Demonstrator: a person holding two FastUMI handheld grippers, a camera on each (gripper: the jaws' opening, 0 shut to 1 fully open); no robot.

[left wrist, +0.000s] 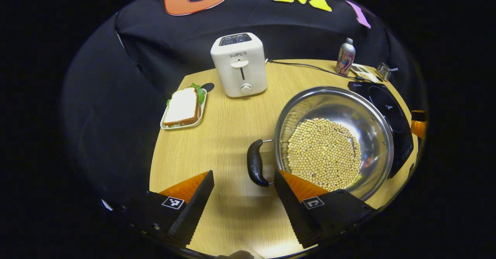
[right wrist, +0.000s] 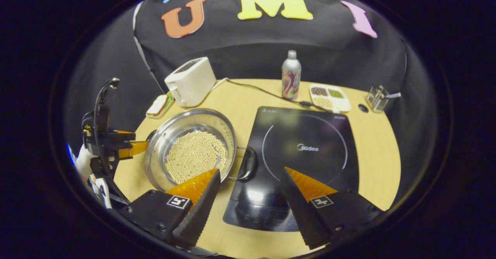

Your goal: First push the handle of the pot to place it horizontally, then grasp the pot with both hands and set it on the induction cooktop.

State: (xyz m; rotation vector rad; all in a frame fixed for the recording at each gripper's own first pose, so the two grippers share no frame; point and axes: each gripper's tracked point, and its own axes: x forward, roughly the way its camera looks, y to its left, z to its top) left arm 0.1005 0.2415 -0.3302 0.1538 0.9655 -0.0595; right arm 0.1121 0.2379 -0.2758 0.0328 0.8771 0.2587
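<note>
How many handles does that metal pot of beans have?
2: one handle on the pot's left side by the left gripper, the other overlapping the induction cooktop's edge.

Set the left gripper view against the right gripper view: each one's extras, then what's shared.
Left adds the white toaster's front lever and dial, and the near black pot handle. Right adds the black induction cooktop's full ring and the left gripper beside the steel pot of pale beans. Shared: that pot, the sandwich on its plate, the metal bottle.
</note>
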